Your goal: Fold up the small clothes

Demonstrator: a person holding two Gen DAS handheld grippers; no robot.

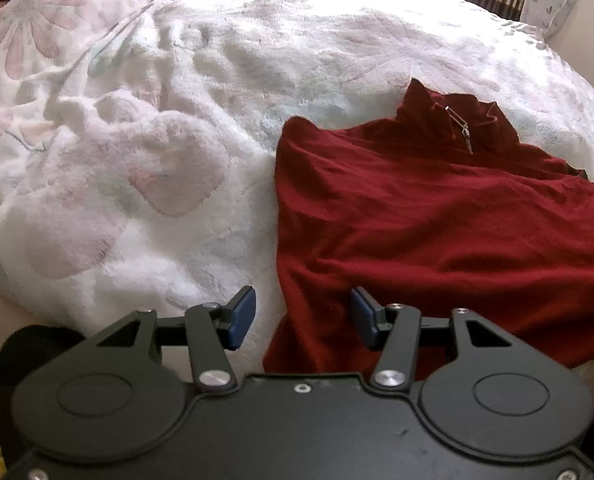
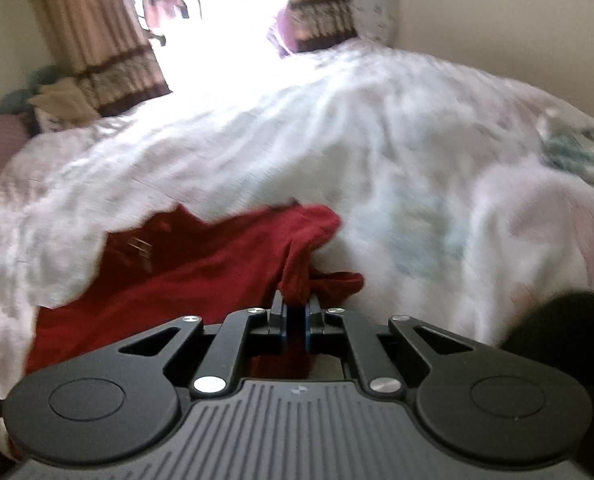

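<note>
We see left tongs (image 1: 302, 318) spread wide, holding nothing, hovering over near edge of red top (image 1: 437, 220). Right tongs (image 2: 296, 314) clamped tight on bunched fold of red top (image 2: 201, 268), cloth pinched between blue pads. We count one red top, zip collar (image 1: 457, 120) toward far side, lying on bed's white flowered blanket (image 1: 137, 140), near its front edge.
</note>
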